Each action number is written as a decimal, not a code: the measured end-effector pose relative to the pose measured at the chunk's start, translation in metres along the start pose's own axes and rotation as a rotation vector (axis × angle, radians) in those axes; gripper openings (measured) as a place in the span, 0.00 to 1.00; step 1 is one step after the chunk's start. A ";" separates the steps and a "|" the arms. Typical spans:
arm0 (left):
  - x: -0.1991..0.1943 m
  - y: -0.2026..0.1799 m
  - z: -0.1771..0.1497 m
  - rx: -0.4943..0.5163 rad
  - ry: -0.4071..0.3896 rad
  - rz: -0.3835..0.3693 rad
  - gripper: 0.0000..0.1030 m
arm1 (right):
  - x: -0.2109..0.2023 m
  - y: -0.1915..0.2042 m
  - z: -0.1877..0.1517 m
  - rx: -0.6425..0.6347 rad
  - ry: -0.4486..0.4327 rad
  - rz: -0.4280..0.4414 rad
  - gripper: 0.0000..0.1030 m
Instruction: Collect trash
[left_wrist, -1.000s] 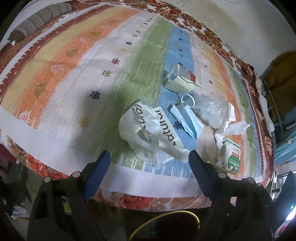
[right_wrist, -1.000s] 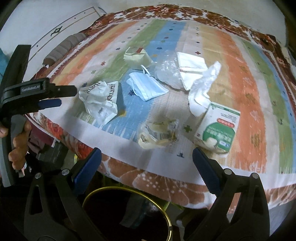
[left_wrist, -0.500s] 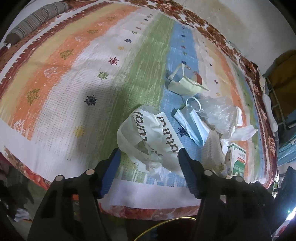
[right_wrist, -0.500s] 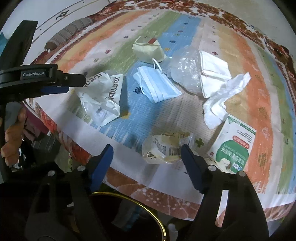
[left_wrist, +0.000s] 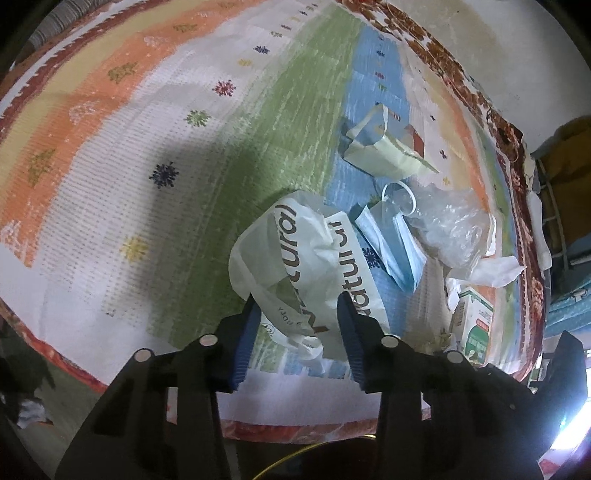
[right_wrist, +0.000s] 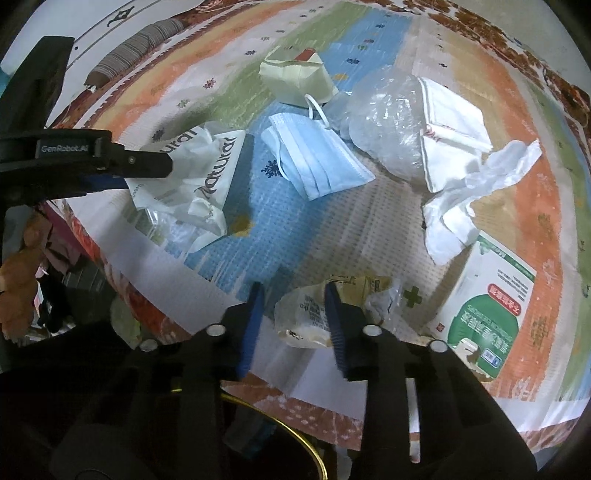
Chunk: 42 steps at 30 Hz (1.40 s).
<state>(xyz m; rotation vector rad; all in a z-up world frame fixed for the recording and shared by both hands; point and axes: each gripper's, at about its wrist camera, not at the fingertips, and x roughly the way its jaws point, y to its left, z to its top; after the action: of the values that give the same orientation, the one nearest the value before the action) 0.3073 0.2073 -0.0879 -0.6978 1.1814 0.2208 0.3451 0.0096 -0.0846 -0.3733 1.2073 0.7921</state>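
White crumpled bag (left_wrist: 306, 266) lies near the striped cloth's (left_wrist: 147, 184) front edge, between the part-spread fingers of the left gripper (left_wrist: 297, 308). Right gripper (right_wrist: 293, 299), likewise part-spread, straddles a crumpled wrapper (right_wrist: 310, 317) beside the green-white box (right_wrist: 487, 310).

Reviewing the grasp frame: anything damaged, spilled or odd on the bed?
Nothing spilled. It is just crumpled litter: white "natural" bag between the left gripper fingers, label wrapper in the right gripper, blue mask lying flat.
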 end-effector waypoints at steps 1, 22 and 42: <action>0.002 0.000 0.000 0.004 0.003 0.003 0.32 | 0.002 0.001 0.000 -0.001 0.003 0.000 0.21; -0.035 -0.031 -0.007 0.145 -0.065 0.027 0.05 | -0.037 -0.008 -0.003 0.057 -0.085 0.019 0.13; -0.077 -0.069 -0.038 0.278 -0.157 0.049 0.05 | -0.074 0.004 -0.017 0.056 -0.152 0.008 0.13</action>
<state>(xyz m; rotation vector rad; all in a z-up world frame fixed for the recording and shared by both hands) 0.2833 0.1461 0.0002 -0.4006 1.0540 0.1462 0.3205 -0.0240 -0.0213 -0.2580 1.0871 0.7774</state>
